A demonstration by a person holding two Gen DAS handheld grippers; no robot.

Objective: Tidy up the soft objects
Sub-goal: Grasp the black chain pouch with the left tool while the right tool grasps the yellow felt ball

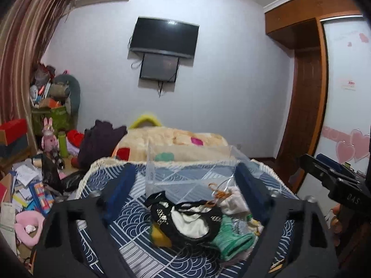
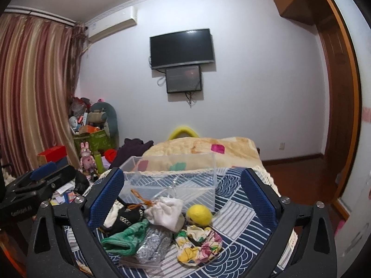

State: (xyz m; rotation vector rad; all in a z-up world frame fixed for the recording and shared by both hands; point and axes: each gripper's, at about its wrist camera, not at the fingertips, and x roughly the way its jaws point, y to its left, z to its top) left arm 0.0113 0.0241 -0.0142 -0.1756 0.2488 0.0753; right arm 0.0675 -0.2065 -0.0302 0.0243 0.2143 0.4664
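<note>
A pile of soft items lies on a blue patterned cloth [image 2: 241,215]: a black-and-white pouch [image 1: 185,217], a green knit piece [image 2: 125,238], a white cloth [image 2: 165,212], a grey knit piece [image 2: 150,245], a yellow felt ball [image 2: 199,215] and a floral scrunchie [image 2: 197,246]. A clear plastic box [image 2: 171,178] stands just behind the pile and also shows in the left wrist view [image 1: 192,169]. My left gripper [image 1: 185,185] is open above the pile, holding nothing. My right gripper [image 2: 183,192] is open above the pile, holding nothing.
A folded beige quilt [image 2: 204,150] lies behind the box. A cluttered desk [image 1: 30,185] with papers, a pink rabbit toy [image 1: 48,136] and a green bottle stands to the left. Curtains [image 2: 34,92] hang at left, a TV [image 2: 182,47] is on the wall, a wooden wardrobe [image 1: 306,97] stands right.
</note>
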